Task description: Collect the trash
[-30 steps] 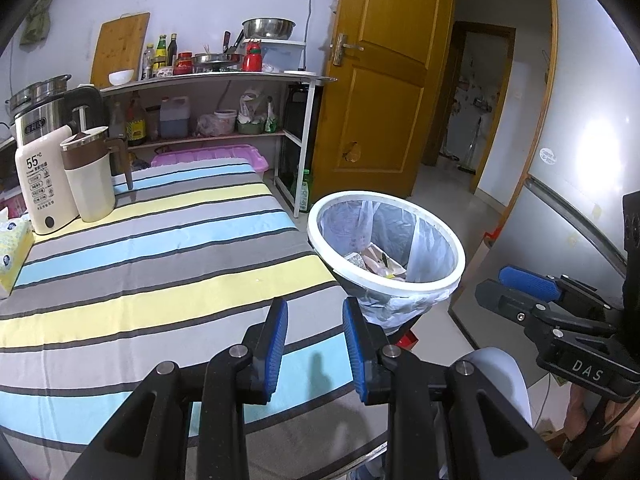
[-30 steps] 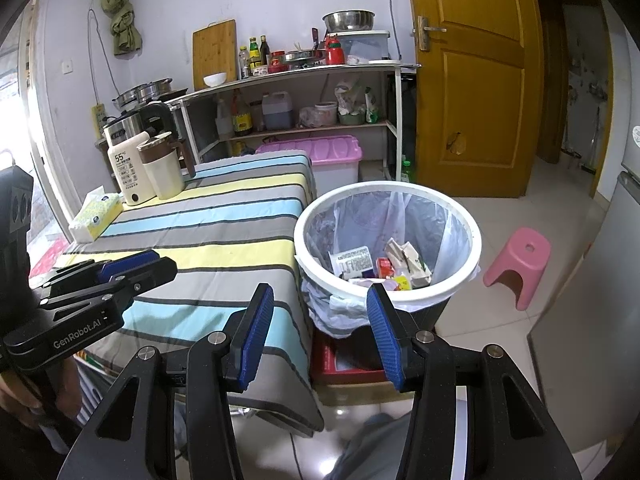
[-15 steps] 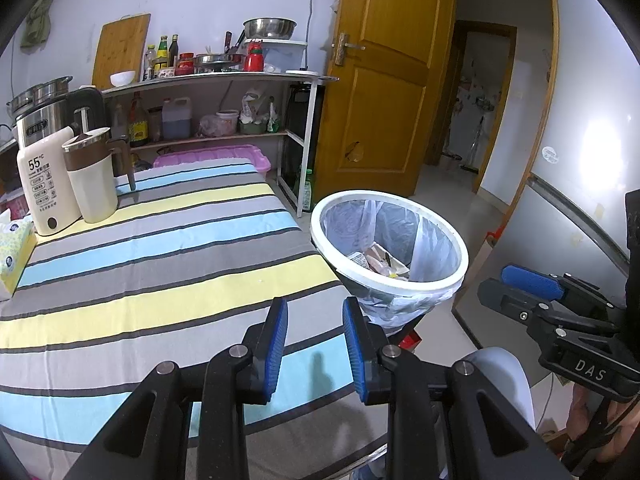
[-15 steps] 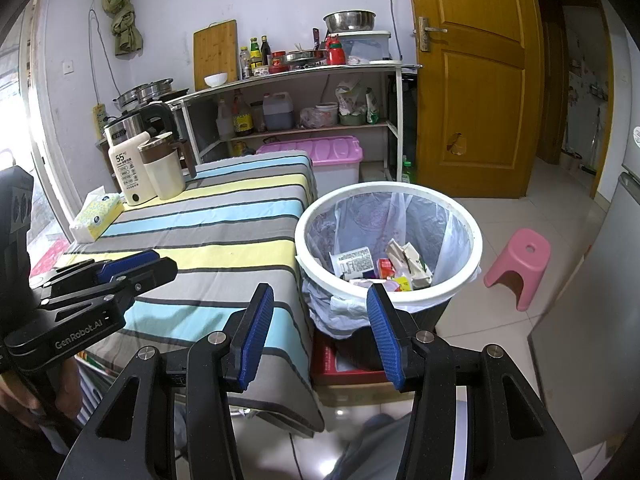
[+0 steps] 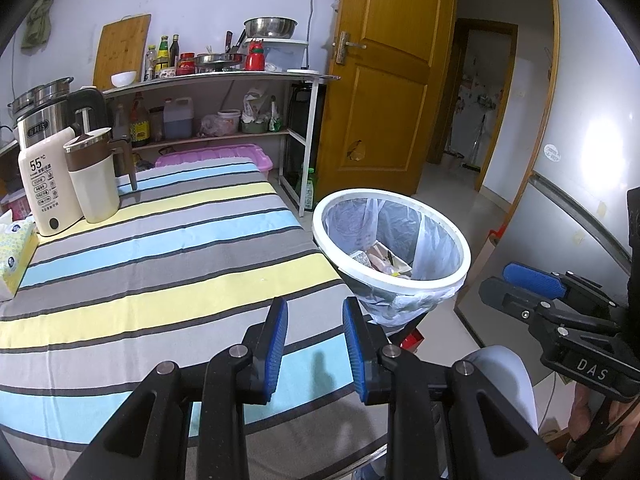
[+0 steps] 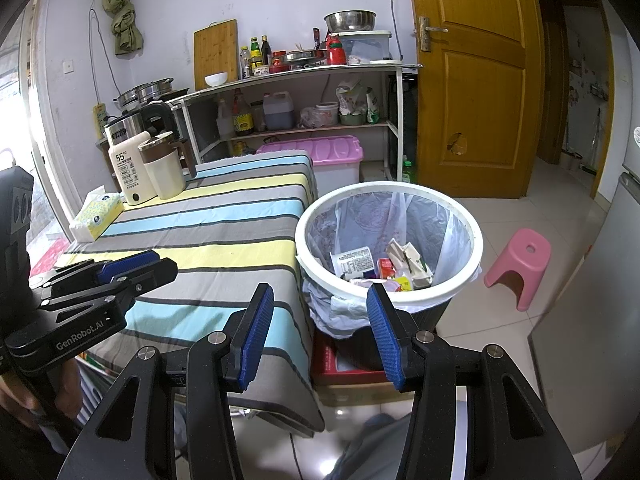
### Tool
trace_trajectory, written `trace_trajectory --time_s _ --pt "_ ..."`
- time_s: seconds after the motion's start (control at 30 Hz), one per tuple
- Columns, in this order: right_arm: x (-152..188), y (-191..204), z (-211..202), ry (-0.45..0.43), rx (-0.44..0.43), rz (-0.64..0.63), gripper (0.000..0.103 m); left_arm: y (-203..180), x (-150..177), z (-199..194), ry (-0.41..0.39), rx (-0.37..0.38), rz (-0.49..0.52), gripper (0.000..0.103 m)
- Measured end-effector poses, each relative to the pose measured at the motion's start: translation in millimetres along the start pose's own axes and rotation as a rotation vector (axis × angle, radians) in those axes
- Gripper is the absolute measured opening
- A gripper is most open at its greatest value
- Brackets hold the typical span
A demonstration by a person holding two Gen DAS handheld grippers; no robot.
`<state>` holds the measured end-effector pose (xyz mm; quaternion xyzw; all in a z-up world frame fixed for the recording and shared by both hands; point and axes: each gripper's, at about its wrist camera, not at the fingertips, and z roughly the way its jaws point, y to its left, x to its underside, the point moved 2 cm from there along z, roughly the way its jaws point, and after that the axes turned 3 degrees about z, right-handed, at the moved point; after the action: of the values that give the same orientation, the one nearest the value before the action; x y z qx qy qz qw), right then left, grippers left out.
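In the left wrist view, the left gripper [image 5: 315,340] hovers with jaws parted and empty over the near edge of the striped table [image 5: 160,264], the lined trash bin [image 5: 390,284] just right of it. In the right wrist view, the right gripper [image 6: 320,328] is spread wide and empty near the bin [image 6: 400,298], which holds trash [image 6: 380,268] and stands against the table's right side.

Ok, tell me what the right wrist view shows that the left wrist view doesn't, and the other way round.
Only the right wrist view shows the pink stool on the floor, the green cloth hanging on the wall, and the red packet among the trash. Only the left wrist view shows the hallway through the open doorway. Both show the striped tablecloth, the white-rimmed trash bin, the tissue box, the white 55° kettle, and both grippers open and empty: left gripper, right gripper.
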<state>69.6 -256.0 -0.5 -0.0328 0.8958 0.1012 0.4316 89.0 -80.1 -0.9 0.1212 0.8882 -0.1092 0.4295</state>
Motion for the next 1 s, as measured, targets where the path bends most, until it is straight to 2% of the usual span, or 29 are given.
trace_trajectory --time_s 1.0 --pt "0.3 0.2 0.0 -0.001 0.000 0.000 0.050 0.3 4.7 5.8 0.025 -0.036 0.013 0.028"
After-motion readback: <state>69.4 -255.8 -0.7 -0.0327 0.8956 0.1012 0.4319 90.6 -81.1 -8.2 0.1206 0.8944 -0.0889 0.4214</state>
